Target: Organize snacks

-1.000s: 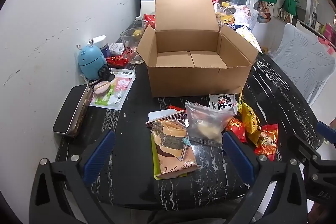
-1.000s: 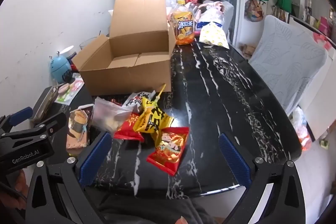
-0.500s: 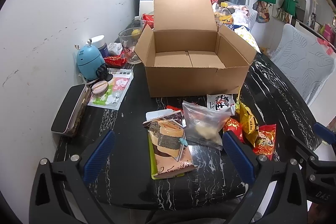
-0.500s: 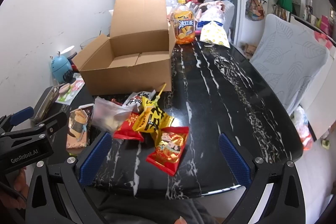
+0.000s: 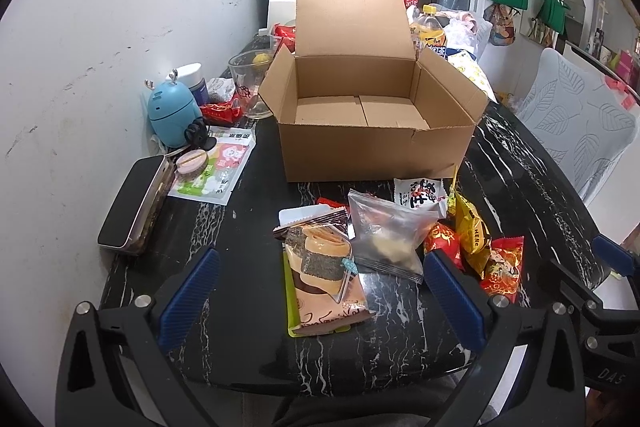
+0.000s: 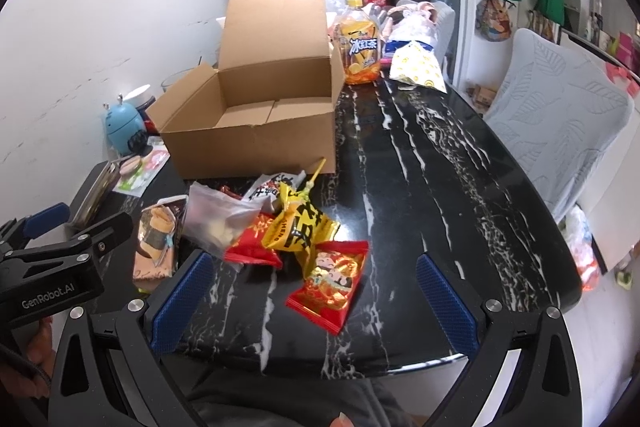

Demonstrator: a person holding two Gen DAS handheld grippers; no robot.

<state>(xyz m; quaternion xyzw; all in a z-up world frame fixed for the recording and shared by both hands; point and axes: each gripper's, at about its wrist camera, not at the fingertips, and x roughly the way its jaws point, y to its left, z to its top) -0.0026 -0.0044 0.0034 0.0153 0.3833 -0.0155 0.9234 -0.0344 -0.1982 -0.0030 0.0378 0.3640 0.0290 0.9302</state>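
An open, empty cardboard box [image 5: 372,147] [image 6: 256,143] stands on the black marble table [image 5: 240,227]. In front of it lies a heap of snacks: a tan seaweed-roll pack [image 5: 324,275], a clear bag [image 5: 388,235], a white packet [image 5: 420,191], a yellow pack [image 6: 300,223] and red packs [image 6: 332,283]. My left gripper [image 5: 320,299] is open and empty, just before the seaweed pack. My right gripper [image 6: 316,303] is open and empty, over the near red pack.
A blue humidifier [image 5: 172,115], a black case [image 5: 134,203], a glass bowl [image 5: 250,83] and leaflets line the left wall. An iced-tea bottle [image 6: 360,47] and bags stand behind the box. A pale chair [image 6: 560,119] is at the right.
Both grippers have crept slightly forward toward the snack heap. Both stay open; nothing on the table has moved.
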